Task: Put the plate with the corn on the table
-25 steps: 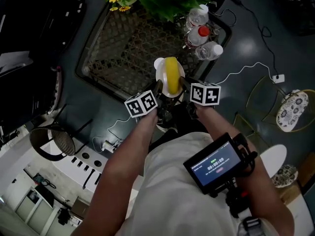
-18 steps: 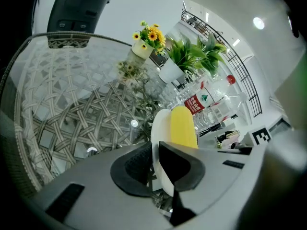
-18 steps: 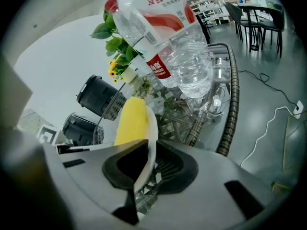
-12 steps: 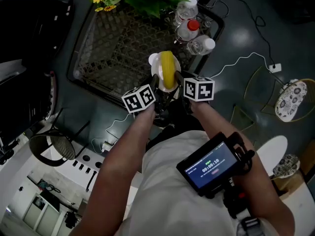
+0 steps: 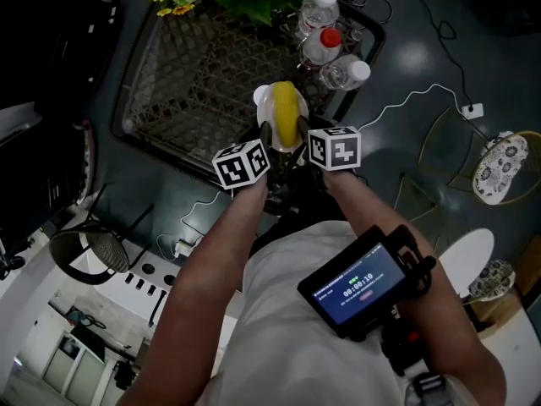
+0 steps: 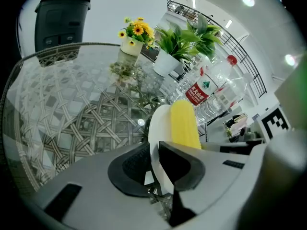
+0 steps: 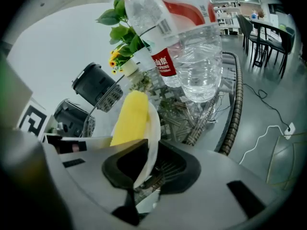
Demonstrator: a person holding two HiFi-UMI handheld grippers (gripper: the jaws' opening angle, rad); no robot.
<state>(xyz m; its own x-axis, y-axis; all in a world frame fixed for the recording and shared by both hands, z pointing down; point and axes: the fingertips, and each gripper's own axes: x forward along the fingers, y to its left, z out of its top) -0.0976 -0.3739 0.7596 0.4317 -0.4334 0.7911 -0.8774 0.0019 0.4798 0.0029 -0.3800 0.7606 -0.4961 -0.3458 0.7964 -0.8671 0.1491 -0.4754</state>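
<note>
The chief risk, as I judge it, is the corn rolling off. It lies loose along the plate, and each gripper pinches only a thin piece of rim, so any tilt or uneven lowering could tip it onto the glass. A second risk is the water bottles standing just to the far right of the plate. In the right gripper view the nearest bottle looms close above the rim, and a drift rightward could knock one over. The plate also hangs over the near right part of the table, not far from its near edge, so setting it down too near could leave it overhanging. Letting go with one gripper before the other could flip the plate.

The left gripper is clamped on the plate's left rim, its dark pads pressed on either face of the white edge with the corn just beyond. The right gripper is likewise closed on the right rim, corn to its left. Both bare forearms reach forward from the body and converge, so the two marker cubes sit side by side just near of the plate. I cannot tell whether the plate touches the glass yet.
</note>
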